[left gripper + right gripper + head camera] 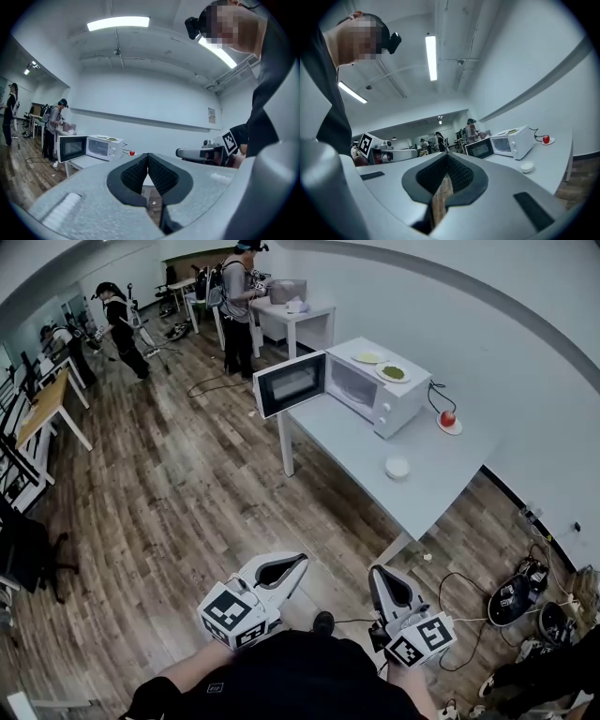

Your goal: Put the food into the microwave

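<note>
We are holding the left gripper and the right gripper low in the head view's frame, both with jaws pressed together on nothing. The plate of green food is sitting on top of the microwave, whose door is hanging open, at upper centre.

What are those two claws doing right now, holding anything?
Left gripper: closed, holding nothing.
Right gripper: closed, holding nothing.
</note>
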